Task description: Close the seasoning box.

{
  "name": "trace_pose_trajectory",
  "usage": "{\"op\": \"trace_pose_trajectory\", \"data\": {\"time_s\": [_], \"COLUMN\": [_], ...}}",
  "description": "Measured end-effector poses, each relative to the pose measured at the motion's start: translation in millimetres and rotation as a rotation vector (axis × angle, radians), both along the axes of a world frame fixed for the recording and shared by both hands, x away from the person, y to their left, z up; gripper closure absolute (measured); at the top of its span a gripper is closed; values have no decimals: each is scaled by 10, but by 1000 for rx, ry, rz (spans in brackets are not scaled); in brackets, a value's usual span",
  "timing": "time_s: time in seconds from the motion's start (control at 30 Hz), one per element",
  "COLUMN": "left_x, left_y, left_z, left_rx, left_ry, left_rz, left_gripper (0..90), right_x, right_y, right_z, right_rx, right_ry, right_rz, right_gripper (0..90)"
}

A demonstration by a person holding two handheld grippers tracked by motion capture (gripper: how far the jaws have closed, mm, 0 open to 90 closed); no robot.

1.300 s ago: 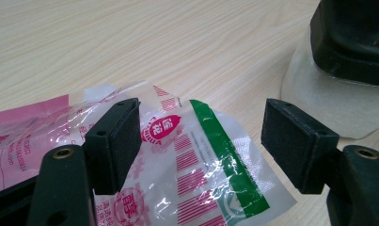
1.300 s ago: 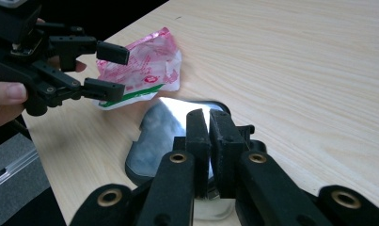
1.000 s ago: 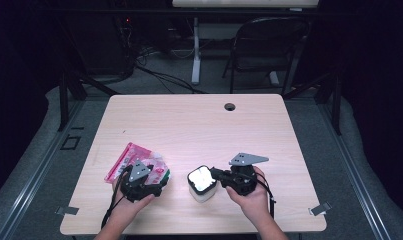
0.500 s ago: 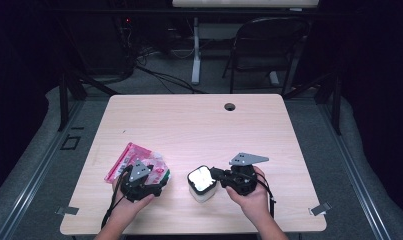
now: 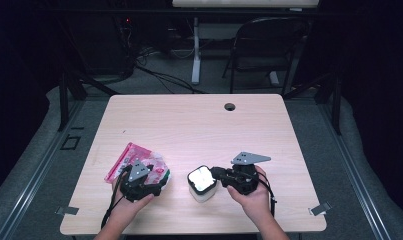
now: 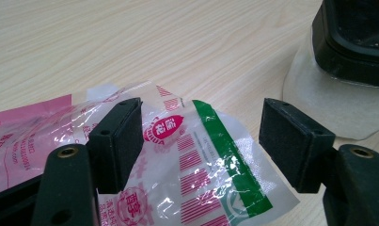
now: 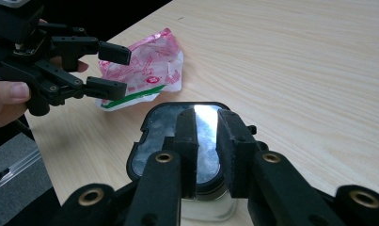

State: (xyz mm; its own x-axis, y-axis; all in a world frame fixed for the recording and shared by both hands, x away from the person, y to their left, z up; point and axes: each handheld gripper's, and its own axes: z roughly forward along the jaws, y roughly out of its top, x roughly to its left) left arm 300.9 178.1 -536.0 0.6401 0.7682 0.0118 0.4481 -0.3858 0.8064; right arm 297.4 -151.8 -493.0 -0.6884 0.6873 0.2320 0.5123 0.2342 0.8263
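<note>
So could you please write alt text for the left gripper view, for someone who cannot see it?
The left gripper hovers with its two black jaws open over a crinkled clear snack bag printed in pink and green. The bag lies on a pale wooden table, and a container with a black lid stands at the upper right.

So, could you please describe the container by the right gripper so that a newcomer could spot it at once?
On the wooden table, look at the near edge, right of the pink printed bag. The container is a pale translucent tub with a black-rimmed lid, the one boxy thing there, at the right gripper.
</note>
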Motion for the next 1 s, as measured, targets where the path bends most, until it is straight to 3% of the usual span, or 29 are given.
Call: {"op": "trace_pose_trajectory", "data": {"time_s": [0.4,1.0], "left_x": [0,10], "left_y": [10,42], "left_z": [11,22], "left_rx": [-5,-9], "left_ry": [0,0], "left_rz": [2,12], "left_gripper": [307,309], "right_x": [20,107], "right_y": [-62,-326], "right_z": [20,45], "right_rx": [12,48], "right_ry": [8,20], "right_rz": [-16,-100], "right_gripper": [740,675]}}
